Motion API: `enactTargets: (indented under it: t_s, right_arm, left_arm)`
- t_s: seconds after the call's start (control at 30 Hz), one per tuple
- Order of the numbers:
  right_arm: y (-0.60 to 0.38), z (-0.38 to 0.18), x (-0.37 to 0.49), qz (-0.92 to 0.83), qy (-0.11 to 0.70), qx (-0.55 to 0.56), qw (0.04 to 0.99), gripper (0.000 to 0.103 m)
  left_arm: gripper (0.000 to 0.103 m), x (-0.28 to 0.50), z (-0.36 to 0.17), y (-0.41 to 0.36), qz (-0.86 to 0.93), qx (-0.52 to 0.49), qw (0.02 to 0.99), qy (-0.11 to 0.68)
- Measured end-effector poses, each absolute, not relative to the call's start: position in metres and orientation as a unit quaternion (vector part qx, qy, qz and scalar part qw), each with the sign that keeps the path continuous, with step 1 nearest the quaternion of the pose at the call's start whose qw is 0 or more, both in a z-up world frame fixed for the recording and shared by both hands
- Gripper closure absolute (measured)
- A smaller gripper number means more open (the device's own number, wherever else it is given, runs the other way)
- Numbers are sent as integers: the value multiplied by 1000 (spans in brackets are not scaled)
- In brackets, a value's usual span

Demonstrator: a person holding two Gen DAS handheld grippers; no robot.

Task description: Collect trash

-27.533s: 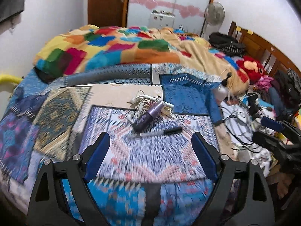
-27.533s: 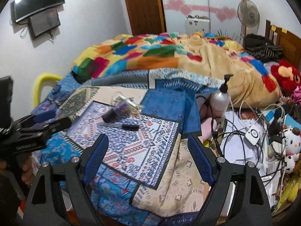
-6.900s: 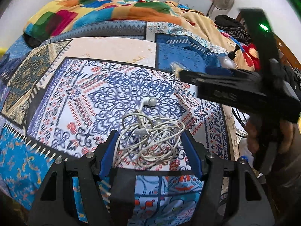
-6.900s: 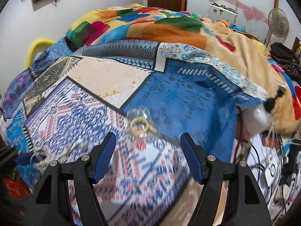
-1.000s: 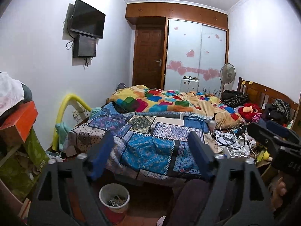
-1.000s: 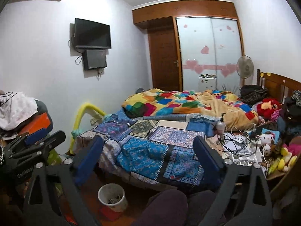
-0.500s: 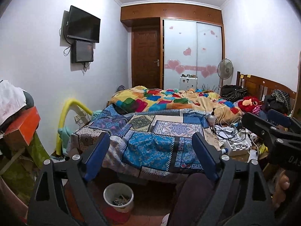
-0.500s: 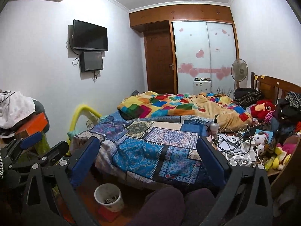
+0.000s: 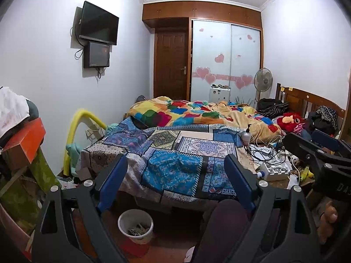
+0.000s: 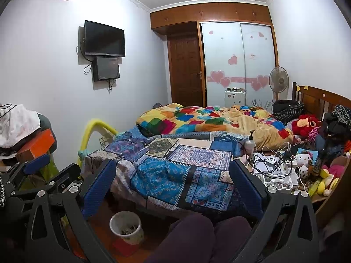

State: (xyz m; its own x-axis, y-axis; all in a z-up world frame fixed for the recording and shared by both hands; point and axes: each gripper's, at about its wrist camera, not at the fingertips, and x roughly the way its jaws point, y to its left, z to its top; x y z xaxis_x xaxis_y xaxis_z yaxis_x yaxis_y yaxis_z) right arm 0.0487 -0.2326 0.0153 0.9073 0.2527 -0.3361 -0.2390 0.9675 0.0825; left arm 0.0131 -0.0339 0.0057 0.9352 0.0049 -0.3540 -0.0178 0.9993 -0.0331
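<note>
Both grippers spread and empty, held back from the bed with the waste bin on the floor below.

Left wrist view: the left gripper (image 9: 175, 182) has its blue-padded jaws set wide with nothing between them. The white waste bin (image 9: 135, 225) sits low and left of centre, upright, mouth up, with tangled pale scraps inside, on a red mat on the brown floor. Behind it the bed (image 9: 175, 168) carries a blue patchwork cover; a TV (image 9: 98, 24) hangs upper left. The right gripper (image 9: 318, 151) enters from the right edge.

Right wrist view: the right gripper (image 10: 173, 188) is also spread wide and empty. The bin (image 10: 125, 224) stands upright at lower left, beside the person's dark-trousered knees (image 10: 197, 236). Cables and toys clutter the bed's right side (image 10: 285, 171).
</note>
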Motion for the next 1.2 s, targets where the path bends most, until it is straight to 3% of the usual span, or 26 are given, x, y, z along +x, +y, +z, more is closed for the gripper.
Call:
enactTargets:
  t_s: [1.2]
  right_arm:
    - [-235,12,44,121,178,22,976,1]
  left_arm:
    - [4,8,5,-35,10,-35,984,172]
